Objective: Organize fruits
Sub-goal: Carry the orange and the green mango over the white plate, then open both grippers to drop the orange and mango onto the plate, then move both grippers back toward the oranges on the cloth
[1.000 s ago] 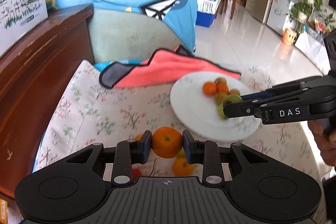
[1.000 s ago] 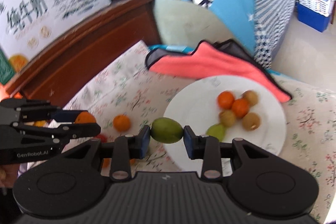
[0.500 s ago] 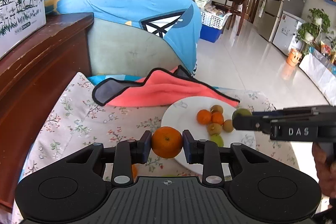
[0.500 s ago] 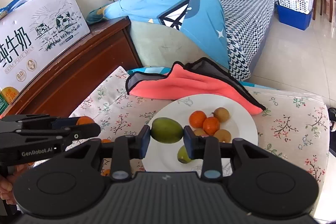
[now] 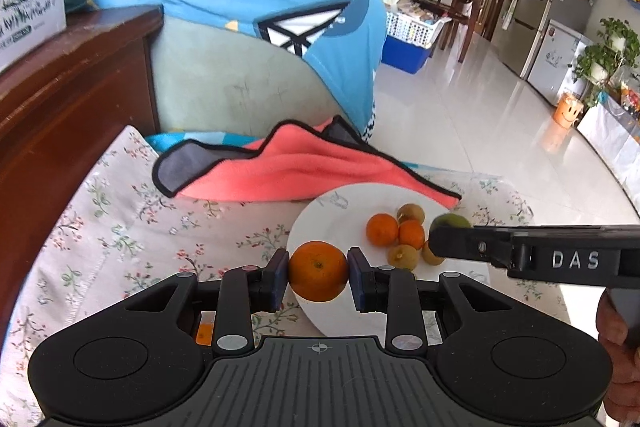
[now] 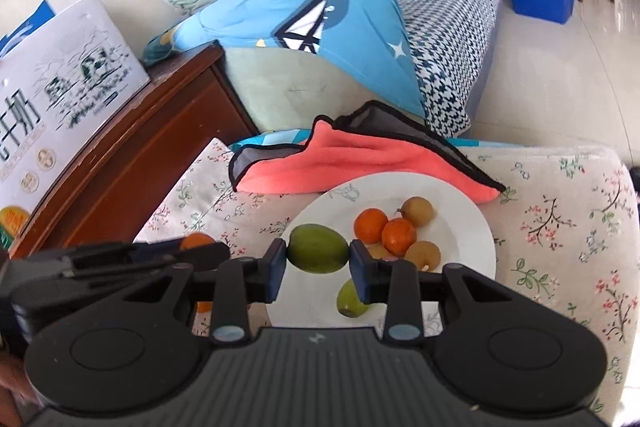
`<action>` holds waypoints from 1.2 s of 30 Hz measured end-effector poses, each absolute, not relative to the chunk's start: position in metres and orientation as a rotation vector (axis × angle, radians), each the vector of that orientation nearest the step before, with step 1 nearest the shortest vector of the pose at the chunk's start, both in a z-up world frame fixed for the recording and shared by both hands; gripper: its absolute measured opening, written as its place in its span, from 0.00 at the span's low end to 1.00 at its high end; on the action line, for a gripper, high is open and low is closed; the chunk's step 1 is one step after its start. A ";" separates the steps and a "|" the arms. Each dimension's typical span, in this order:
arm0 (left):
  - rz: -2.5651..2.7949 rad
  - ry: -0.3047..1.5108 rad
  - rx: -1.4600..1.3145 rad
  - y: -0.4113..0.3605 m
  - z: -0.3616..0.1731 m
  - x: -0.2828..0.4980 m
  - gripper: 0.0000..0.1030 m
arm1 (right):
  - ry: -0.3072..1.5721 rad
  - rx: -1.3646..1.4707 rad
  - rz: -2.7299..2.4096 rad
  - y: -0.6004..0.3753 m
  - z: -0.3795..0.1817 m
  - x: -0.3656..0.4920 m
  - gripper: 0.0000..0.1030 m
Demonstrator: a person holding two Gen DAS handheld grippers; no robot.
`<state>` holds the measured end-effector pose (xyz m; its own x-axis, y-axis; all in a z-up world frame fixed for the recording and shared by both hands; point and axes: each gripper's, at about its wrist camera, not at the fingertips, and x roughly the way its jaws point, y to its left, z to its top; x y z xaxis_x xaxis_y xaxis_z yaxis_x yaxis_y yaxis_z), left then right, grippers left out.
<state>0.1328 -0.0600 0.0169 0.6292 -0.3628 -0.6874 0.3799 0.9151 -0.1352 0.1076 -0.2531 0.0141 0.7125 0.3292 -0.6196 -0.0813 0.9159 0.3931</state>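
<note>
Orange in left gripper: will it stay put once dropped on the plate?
Probably rolls: the orange is round and the white plate looks smooth and shallow. The fruit already clustered there might stop it. It seems firm, keeping its shape under the left gripper.

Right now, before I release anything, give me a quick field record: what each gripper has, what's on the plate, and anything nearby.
left gripper: shut on an orange, at the plate's near rim
right gripper: shut on a green fruit, over the plate's left part
plate: white, on the floral cloth
on plate: two small oranges, brownish fruits, one green fruit
off plate: orange fruit on the cloth, mostly hidden
behind plate: pink towel, touching the far rim
</note>
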 end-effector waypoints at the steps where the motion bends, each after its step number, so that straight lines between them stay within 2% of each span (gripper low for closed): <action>1: -0.422 0.791 0.022 -0.062 0.013 0.135 0.28 | 0.750 0.363 0.225 -0.254 0.012 0.110 0.34; 16: -0.419 0.892 0.014 -0.089 -0.026 0.148 0.29 | 0.817 0.557 0.178 -0.262 -0.024 0.142 0.34; 20: -0.415 0.893 0.005 -0.091 -0.025 0.148 0.32 | 0.816 0.574 0.165 -0.261 -0.027 0.145 0.36; 22: -0.410 0.885 0.003 -0.091 -0.021 0.147 0.45 | 0.810 0.578 0.161 -0.261 -0.026 0.145 0.37; 24: -0.401 0.868 0.012 -0.090 -0.016 0.145 0.54 | 0.795 0.578 0.160 -0.261 -0.023 0.144 0.37; 28: -0.400 0.838 0.016 -0.083 -0.001 0.141 0.65 | 0.755 0.548 0.165 -0.260 -0.011 0.141 0.37; 36: -0.369 0.789 0.025 -0.057 0.024 0.132 0.74 | 0.735 0.506 0.165 -0.257 -0.003 0.137 0.38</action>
<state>0.1315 -0.0575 0.0239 0.6439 -0.3144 -0.6975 0.3328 0.9360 -0.1147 0.1365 -0.2573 -0.0034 0.7351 0.3166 -0.5995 0.0304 0.8680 0.4956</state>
